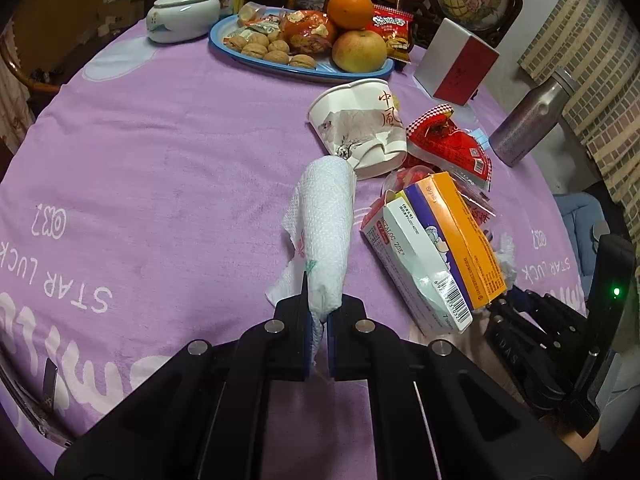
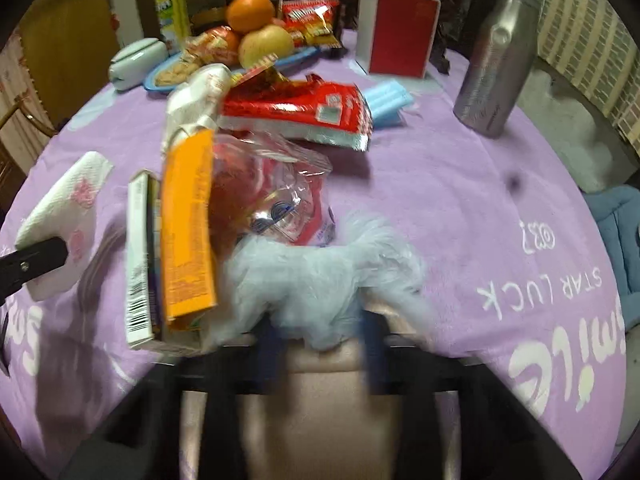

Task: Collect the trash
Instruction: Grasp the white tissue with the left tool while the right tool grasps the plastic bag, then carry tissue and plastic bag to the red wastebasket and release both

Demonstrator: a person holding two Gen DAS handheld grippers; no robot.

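Observation:
My left gripper (image 1: pixel 318 316) is shut on a white paper towel (image 1: pixel 322 224) and holds it over the purple tablecloth (image 1: pixel 160 184); the towel also shows in the right wrist view (image 2: pixel 64 208). To its right lies a pile of trash: a crushed paper cup (image 1: pixel 360 124), a red snack wrapper (image 1: pixel 448 144), an orange and white carton (image 1: pixel 436 252) and clear plastic (image 2: pixel 280 184). My right gripper (image 2: pixel 320 320) is blurred, with a crumpled white tissue (image 2: pixel 320 272) between its fingers at the near end of the pile.
A blue tray (image 1: pixel 304 68) with walnuts, an apple and an orange stands at the back. A white lidded pot (image 1: pixel 182 14), a red and white box (image 1: pixel 456 64), a steel bottle (image 1: pixel 528 120) and blue face masks (image 2: pixel 386 104) stand around the pile.

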